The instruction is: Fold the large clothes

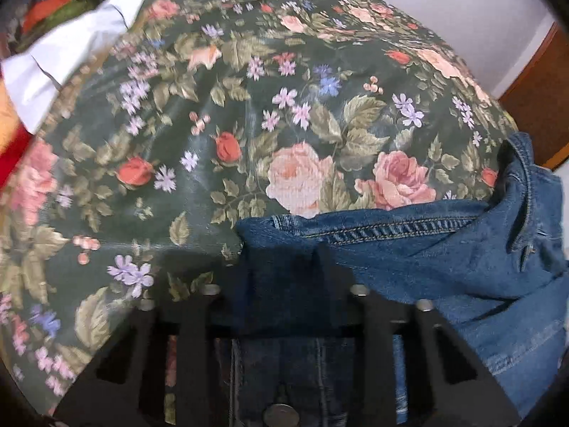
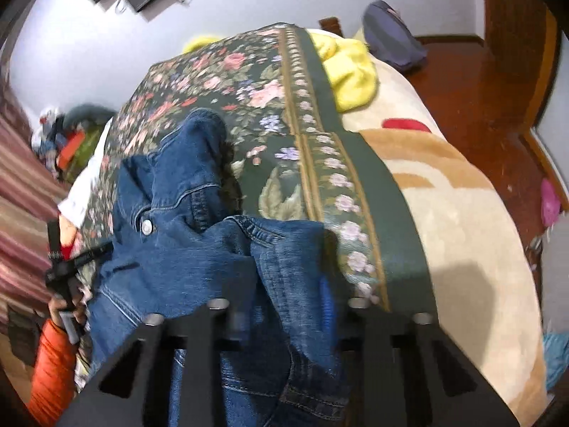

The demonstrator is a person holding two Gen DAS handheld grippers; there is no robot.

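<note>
Denim jacket [image 2: 185, 235]: blue, rumpled, lying on the bed's floral bedspread [image 1: 249, 106]; in the left wrist view it fills the lower right of the frame, in the right wrist view the lower left and centre.
Left hand-held gripper [image 1: 284, 284]: clenched on a fold of the denim at the bottom centre of its frame; cloth is bunched dark between its 2 fingers.
Right hand-held gripper [image 2: 284, 306]: clenched on another part of the garment, a thick fold running down between its fingers at the bottom centre.
Step in hand: judged to be the pick-up before the first fold, with 2 grips taken on a jacket that is not yet flat.
Progress: early, as I read it; no neat fold line shows anywhere.
Next move calls for: most likely lifting and drawing the 2 grips apart so the cloth hangs or spreads square, then laying it on the clear floral area in the upper half of the left wrist view.
Risk: thick seams may slip from the pads, and a bunched grip could carry more than 1 layer.
Button [image 2: 145, 227]: metal snap on the placket, middle left of the right wrist view.
Other items: yellow cloth [image 2: 348, 74] at the upper centre right, white cloth [image 1: 64, 60] at the upper left.
Person: an orange sleeve [image 2: 53, 366] at the lower left of the right wrist view.
Hidden: both sets of fingertips are buried in denim; which part of the jacket each grips cannot be told.
Blur: edges of both frames are smeared and bent by the lens.
</note>
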